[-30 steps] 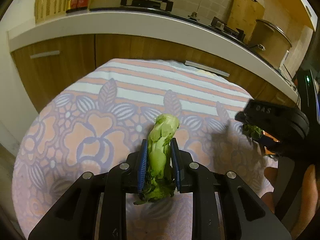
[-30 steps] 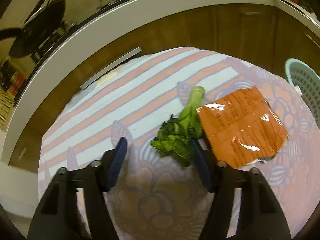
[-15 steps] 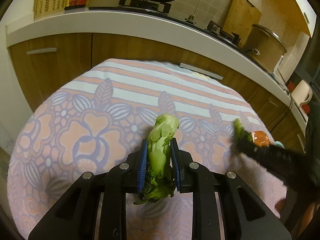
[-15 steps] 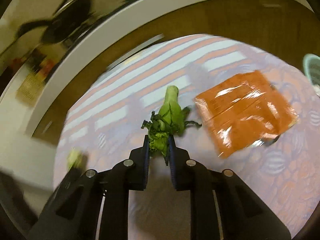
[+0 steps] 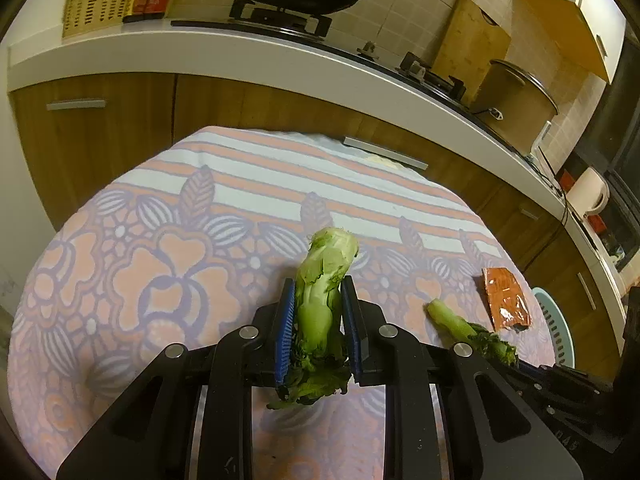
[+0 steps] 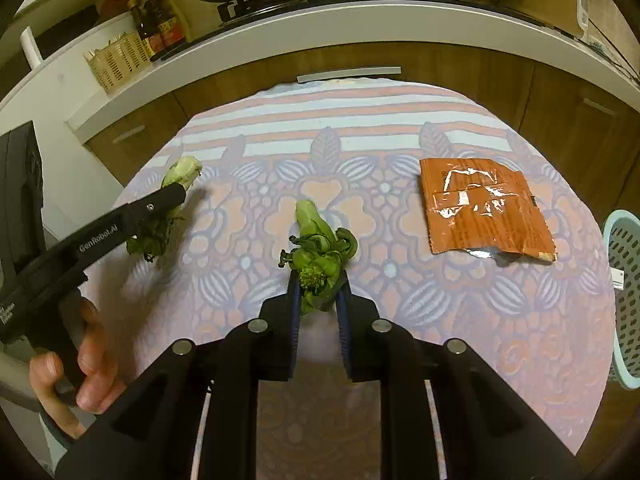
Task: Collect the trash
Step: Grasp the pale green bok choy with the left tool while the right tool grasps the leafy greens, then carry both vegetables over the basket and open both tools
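A round table covered in a floral, striped tablecloth (image 6: 400, 280) stands in front of a kitchen counter (image 5: 280, 52) with wooden cabinets. The left gripper (image 5: 319, 312) is clamped on a pale green vegetable stalk (image 5: 322, 280), cut end pointing toward the counter, dark wilted leaves hanging at the gripper's base. The right gripper (image 6: 319, 304) is squeezed around a second vegetable stalk (image 6: 316, 240) by its leafy end — its cut end also faces the counter, over the middle of the tablecloth. To the right of that stalk, an orange foil wrapper (image 6: 484, 212) lies flat on the cloth, well apart from both grippers. Past the table's right edge sits a pale blue slotted basket (image 6: 624, 300) — lower than the tabletop.
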Demonstrator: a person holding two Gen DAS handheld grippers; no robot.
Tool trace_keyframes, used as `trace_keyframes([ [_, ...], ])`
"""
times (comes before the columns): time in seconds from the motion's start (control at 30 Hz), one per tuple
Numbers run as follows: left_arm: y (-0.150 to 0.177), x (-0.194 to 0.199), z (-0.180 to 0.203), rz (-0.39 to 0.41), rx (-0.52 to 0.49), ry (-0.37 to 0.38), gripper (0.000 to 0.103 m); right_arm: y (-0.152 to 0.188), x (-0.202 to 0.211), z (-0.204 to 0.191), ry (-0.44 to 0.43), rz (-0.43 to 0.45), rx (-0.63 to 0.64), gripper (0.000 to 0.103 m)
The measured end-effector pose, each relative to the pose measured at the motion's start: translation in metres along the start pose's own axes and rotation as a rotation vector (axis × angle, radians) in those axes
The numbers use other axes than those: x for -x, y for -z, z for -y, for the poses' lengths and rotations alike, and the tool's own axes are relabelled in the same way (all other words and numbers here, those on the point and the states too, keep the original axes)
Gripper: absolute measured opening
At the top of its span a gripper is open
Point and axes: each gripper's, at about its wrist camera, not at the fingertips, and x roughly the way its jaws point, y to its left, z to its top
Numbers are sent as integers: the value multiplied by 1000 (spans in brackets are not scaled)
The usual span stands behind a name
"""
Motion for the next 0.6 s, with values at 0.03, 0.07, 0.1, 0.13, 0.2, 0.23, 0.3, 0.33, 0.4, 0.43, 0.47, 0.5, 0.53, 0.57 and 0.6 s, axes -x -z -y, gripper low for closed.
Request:
trace_keyframes([
  [0.03,0,0,0,-3,2,4,21,-1,-1,1,-1,1,-6,33],
  [0.07,0,-1,0,-5,4,7,21,-3,0,1,-3,8,-13,52],
  [0.1,0,-1,-1,-5,5,9,21,-5,-1,1,-3,17,-13,57],
  [0.13,1,-1,-1,-5,6,11,21,-5,1,-1,-2,20,5,57],
  [0.2,1,-1,0,-6,2,13,21,-9,0,-6,12,22,21,57],
  [0.23,1,-2,1,-7,-1,15,21,-12,-3,-10,11,19,23,57],
  [0.3,1,-3,3,-6,-9,17,21,-15,-9,-15,-5,10,34,57],
  [0.33,0,-2,4,-3,-13,20,21,-16,-12,-17,2,8,41,57],
  [0.4,0,-2,4,2,-20,24,21,-15,-21,-23,50,0,65,57],
  [0.43,0,-2,5,3,-22,26,21,-15,-24,-24,69,-4,74,57],
  [0.47,1,-1,5,4,-24,28,21,-14,-28,-25,87,-9,75,56],
  [0.5,1,-1,6,7,-27,29,21,-13,-31,-24,98,-14,74,46],
  [0.53,1,1,7,10,-29,29,21,-11,-34,-24,119,-24,75,36],
  [0.57,1,2,8,16,-33,29,21,-11,-34,-23,140,-16,75,25],
  [0.6,1,2,8,19,-36,29,21,-10,-33,-22,146,-8,76,21],
])
